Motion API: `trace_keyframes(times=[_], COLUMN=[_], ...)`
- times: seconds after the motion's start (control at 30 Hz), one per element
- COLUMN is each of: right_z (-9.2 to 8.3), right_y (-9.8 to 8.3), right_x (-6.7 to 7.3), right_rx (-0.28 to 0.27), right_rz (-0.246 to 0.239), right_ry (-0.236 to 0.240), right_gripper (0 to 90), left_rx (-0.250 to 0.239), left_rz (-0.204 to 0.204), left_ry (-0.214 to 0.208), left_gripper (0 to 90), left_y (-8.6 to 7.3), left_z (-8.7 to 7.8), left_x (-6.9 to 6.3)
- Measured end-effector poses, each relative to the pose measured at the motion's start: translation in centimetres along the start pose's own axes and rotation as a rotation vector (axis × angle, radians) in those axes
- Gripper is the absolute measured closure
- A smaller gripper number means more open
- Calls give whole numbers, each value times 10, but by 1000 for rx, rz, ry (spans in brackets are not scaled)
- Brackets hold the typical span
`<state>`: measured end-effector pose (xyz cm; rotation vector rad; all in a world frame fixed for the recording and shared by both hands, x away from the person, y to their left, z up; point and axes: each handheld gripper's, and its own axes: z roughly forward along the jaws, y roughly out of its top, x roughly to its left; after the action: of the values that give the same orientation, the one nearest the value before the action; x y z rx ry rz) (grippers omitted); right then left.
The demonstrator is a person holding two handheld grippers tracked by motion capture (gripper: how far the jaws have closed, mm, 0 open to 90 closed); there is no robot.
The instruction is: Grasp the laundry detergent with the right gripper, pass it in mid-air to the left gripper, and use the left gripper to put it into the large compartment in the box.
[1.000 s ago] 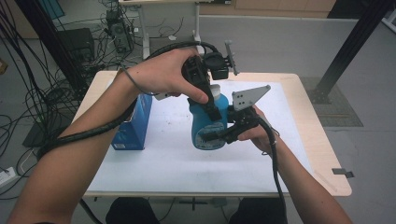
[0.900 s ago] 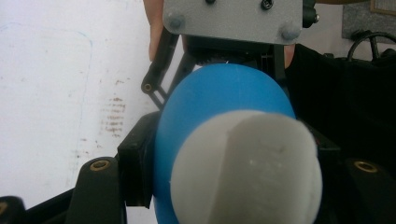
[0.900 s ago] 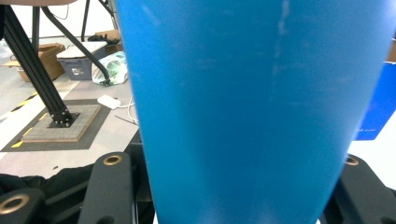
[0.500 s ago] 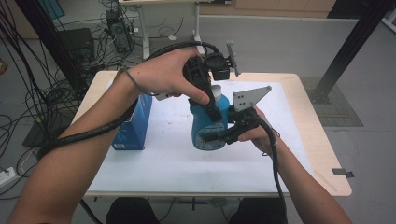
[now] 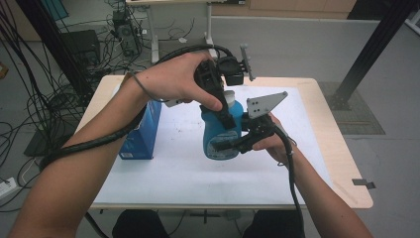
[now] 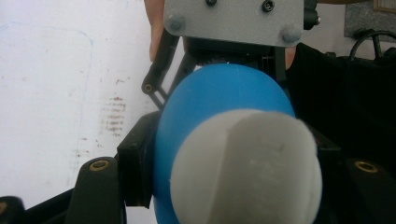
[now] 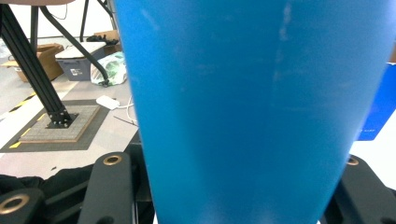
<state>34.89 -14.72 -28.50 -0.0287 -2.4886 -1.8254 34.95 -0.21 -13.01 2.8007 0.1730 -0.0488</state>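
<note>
A blue carton (image 5: 143, 134) stands at the left of the tabletop (image 5: 317, 129), just beside the work — it could be knocked over if the bottle is swung. The blue bottle (image 5: 221, 130) is held above the white sheet (image 5: 168, 168). The left gripper (image 5: 224, 106) is clamped on its white cap (image 6: 245, 170) and the right gripper (image 5: 233, 144) on its body. If the cap is twisted off carelessly, the bottle could slip or spill.
</note>
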Motion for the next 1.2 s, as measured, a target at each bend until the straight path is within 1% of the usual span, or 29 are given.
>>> trace_keyframes(times=[0.43,0.63,1.0,1.2], right_z=[0,0,1,1], right_y=[0,0,1,0], right_x=[0,-1,-3,-2], right_rx=[2,4,-2,-3], right_rz=[1,2,4,5], right_ry=[0,0,3,5], right_gripper=[426,426,426,426], left_rx=[1,6,-3,8], left_rz=[-6,0,-8,-1], left_ry=[-3,-2,-2,-2], left_gripper=[366,366,365,366], left_y=[0,0,-1,0], left_z=[1,0,-1,0], left_x=[0,2,3,3])
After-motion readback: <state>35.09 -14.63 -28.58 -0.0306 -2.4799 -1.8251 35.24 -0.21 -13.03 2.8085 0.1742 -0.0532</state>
